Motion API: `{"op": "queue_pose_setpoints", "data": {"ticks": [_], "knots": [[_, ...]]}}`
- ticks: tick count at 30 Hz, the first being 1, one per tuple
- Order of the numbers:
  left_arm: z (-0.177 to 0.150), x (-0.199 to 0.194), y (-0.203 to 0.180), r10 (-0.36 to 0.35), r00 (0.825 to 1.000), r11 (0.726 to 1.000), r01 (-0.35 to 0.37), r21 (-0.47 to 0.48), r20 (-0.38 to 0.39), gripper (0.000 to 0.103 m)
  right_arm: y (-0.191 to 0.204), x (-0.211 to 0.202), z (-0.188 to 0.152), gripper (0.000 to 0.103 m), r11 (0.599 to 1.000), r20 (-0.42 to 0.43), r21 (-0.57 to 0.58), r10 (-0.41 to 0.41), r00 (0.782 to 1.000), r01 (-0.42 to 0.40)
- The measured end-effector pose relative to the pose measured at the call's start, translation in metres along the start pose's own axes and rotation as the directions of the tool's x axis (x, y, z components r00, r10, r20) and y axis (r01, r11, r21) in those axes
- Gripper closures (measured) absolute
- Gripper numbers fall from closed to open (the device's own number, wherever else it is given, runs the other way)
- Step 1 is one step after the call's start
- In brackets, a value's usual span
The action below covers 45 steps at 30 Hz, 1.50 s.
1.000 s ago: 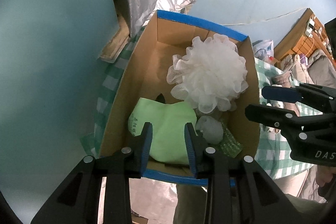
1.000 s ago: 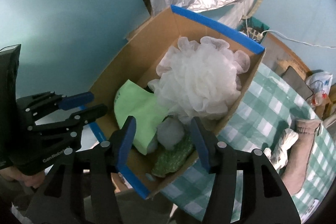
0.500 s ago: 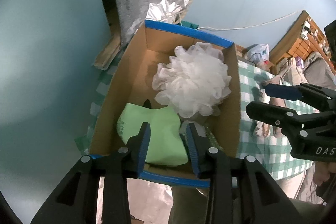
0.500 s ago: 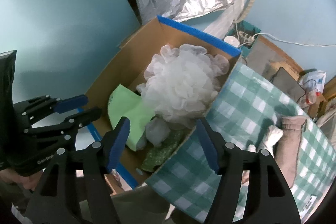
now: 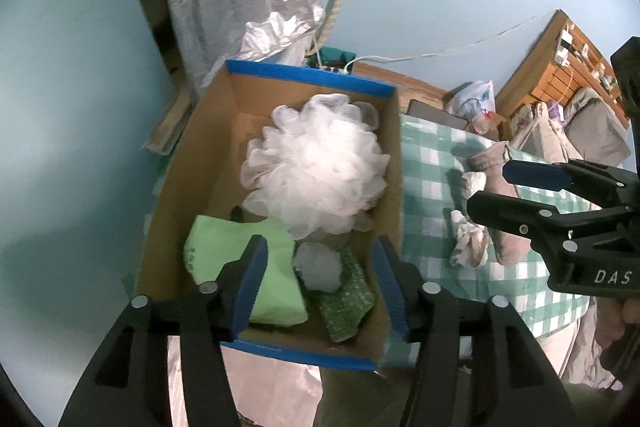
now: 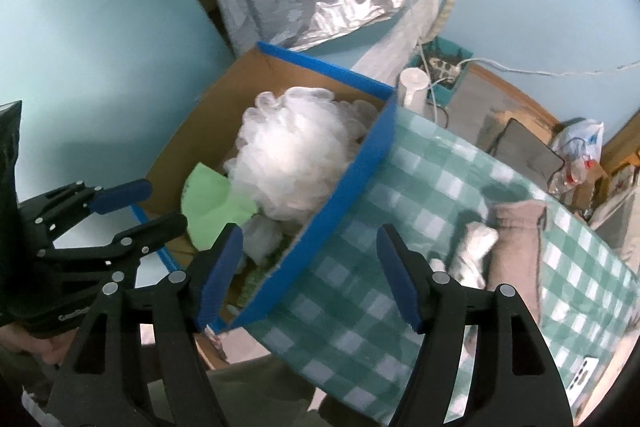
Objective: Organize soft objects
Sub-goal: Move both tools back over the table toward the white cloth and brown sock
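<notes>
Left gripper [image 5: 320, 279] jaws opening, nothing between; right gripper [image 6: 310, 273] apart, empty. Cardboard box [image 5: 192, 163] already holds white loofah [image 5: 316, 175] and green cloth [image 5: 276, 275]. Socks [image 5: 496, 211] lie on checked cloth, 3 o'clock of box. Approach low, pinch mid-sock.

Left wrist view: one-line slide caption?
Left gripper, jaws opening and empty, above a cardboard box holding a white bath pouf and green cloth.

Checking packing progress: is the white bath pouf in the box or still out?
In. The white bath pouf sits inside the cardboard box, behind the green cloth.
</notes>
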<state>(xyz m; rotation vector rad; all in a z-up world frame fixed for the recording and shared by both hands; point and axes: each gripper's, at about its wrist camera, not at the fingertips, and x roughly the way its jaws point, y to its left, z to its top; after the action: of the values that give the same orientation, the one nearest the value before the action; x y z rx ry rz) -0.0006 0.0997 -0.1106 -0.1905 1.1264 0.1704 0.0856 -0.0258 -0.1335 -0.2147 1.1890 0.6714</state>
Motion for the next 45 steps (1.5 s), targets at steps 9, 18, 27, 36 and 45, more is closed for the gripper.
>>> {"op": "queue_pose_setpoints", "data": {"ticks": [9, 18, 27, 36, 45], "knots": [[0.008, 0.004, -0.034, -0.036, 0.999, 0.999, 0.036, 0.036, 0.001, 0.03, -0.04, -0.015, -0.012, 0.034, 0.998, -0.003, 0.05, -0.036, 0.999, 0.037], [0.012, 0.009, -0.071, -0.056, 0.998, 0.993, 0.057, 0.099, -0.014, 0.026, -0.074, -0.03, -0.025, 0.033, 0.994, 0.002, 0.091, -0.062, 0.998, 0.062], [0.015, 0.01, -0.104, -0.065, 0.998, 0.985, 0.067, 0.16, -0.019, 0.023, -0.1, -0.038, -0.037, 0.033, 0.991, 0.0, 0.113, -0.078, 0.997, 0.078], [0.014, 0.023, -0.137, -0.074, 0.996, 0.976, 0.082, 0.2, -0.049, 0.021, -0.138, -0.042, -0.06, 0.033, 0.983, -0.039, 0.138, -0.118, 0.992, 0.122], [0.012, 0.046, -0.166, -0.094, 0.99, 0.968, 0.115, 0.223, -0.102, 0.021, -0.173, -0.043, -0.078, 0.033, 0.973, -0.07, 0.175, -0.138, 0.988, 0.148]]}}
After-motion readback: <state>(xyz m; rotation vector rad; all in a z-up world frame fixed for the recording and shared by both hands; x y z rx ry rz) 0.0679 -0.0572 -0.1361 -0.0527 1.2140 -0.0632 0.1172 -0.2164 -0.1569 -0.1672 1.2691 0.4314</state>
